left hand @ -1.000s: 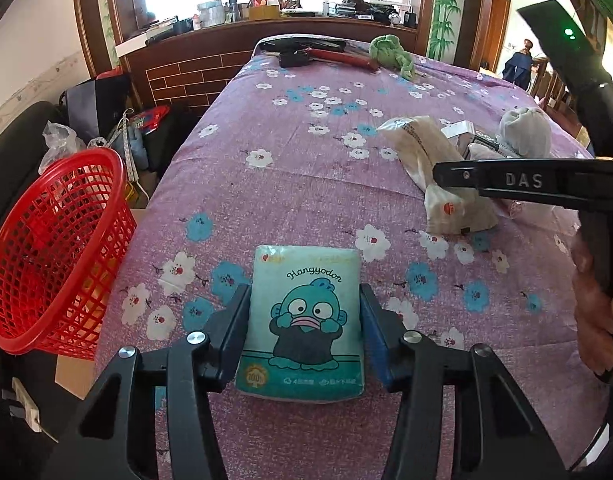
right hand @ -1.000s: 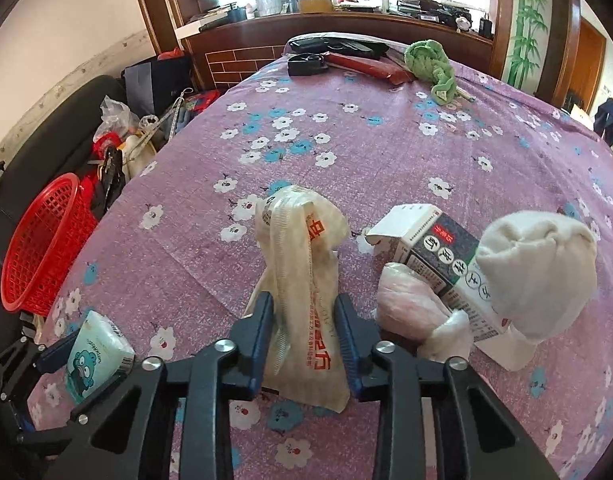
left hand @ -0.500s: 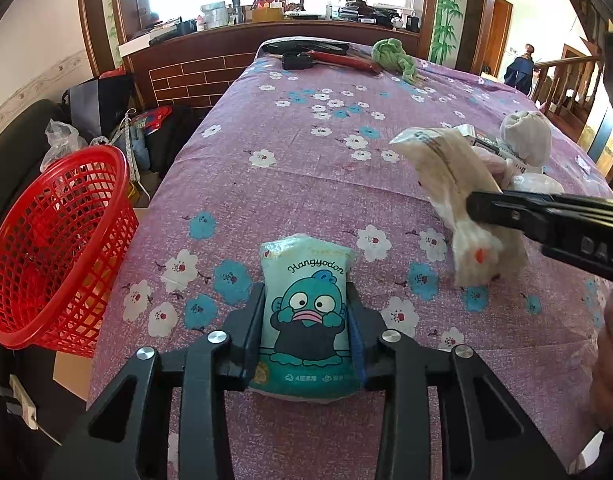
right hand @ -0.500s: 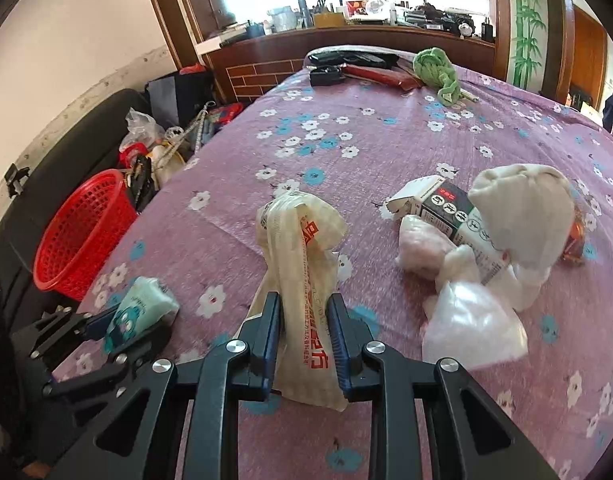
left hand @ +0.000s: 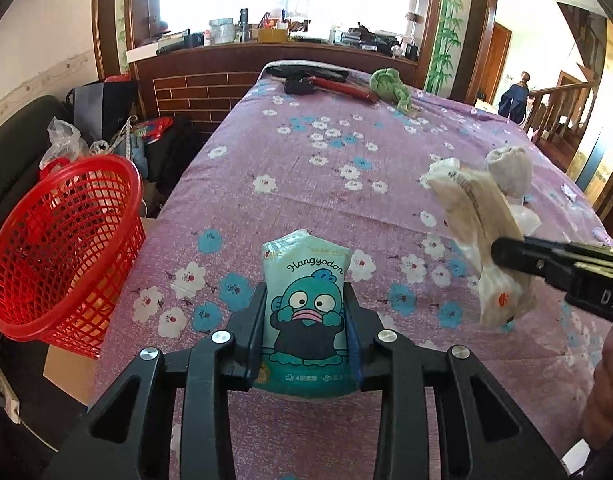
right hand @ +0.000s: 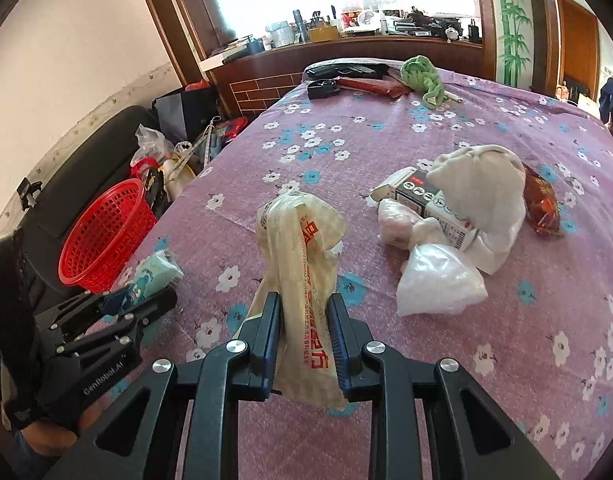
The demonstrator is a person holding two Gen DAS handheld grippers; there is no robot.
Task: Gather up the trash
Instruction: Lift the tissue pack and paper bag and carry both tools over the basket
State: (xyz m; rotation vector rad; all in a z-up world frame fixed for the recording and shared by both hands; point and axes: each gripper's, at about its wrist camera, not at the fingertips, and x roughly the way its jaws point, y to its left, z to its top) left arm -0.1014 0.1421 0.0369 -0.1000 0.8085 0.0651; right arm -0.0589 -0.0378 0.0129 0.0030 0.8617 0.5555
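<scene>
While the left gripper (left hand: pixel 306 328) has its pads pressed on both sides of a teal tissue pack (left hand: pixel 304 316), the right gripper (right hand: pixel 304 336) is clamped on a cream bag (right hand: pixel 302 280); both items are raised off the purple cloth (left hand: pixel 314 184); a red basket (left hand: pixel 62 256) stands tilted just off the cloth's left edge; more trash lies in a heap right of the bag: a box (right hand: pixel 434 200), a white wad (right hand: pixel 482 192), a clear bag (right hand: pixel 438 280), a brown wrapper (right hand: pixel 540 200)

Green cloth (left hand: pixel 391 87), floral bedspread (left hand: pixel 306 168)
</scene>
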